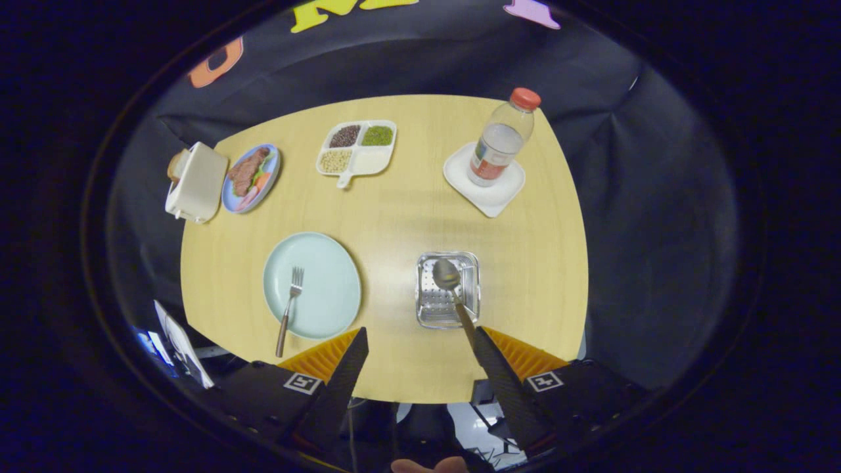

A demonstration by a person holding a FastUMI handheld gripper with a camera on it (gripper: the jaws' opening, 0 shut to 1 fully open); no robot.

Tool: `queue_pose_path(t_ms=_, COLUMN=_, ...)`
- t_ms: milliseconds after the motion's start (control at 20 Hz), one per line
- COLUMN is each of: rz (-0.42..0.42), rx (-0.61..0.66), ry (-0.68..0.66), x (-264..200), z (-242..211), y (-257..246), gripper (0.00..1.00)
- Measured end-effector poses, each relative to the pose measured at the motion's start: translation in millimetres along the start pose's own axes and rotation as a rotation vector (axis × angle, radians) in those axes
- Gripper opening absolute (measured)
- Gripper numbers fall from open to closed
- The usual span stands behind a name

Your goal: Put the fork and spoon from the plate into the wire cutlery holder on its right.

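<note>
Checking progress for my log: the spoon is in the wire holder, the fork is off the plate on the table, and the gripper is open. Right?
Not quite. The fork lies on the plate, its handle overhanging the rim, as the gripper view shows. The spoon is in the wire holder, and the gripper is open.

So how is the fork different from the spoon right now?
The silver fork with the brown handle lies flat on the pale green round plate; the silver spoon with the brown handle leans in the wire cutlery holder, bowl up. The fork sits beyond one finger; the spoon's handle reaches the other finger of the open gripper. Both have brown handles.
</note>
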State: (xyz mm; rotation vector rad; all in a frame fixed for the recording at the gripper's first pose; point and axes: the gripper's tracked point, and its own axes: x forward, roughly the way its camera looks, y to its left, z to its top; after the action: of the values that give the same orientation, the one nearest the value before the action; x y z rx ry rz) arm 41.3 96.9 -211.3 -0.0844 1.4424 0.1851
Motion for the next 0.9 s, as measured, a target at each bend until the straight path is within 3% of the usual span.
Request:
queue_pose_path(t_ms=350, rz=0.059, rx=-0.044, ry=-0.039, x=-8, z=-17, y=85, gripper=0.97)
queue_pose_path(t_ms=900, rz=0.135, rx=0.051, ry=0.131, x=65, z=-102, y=193, gripper=0.97)
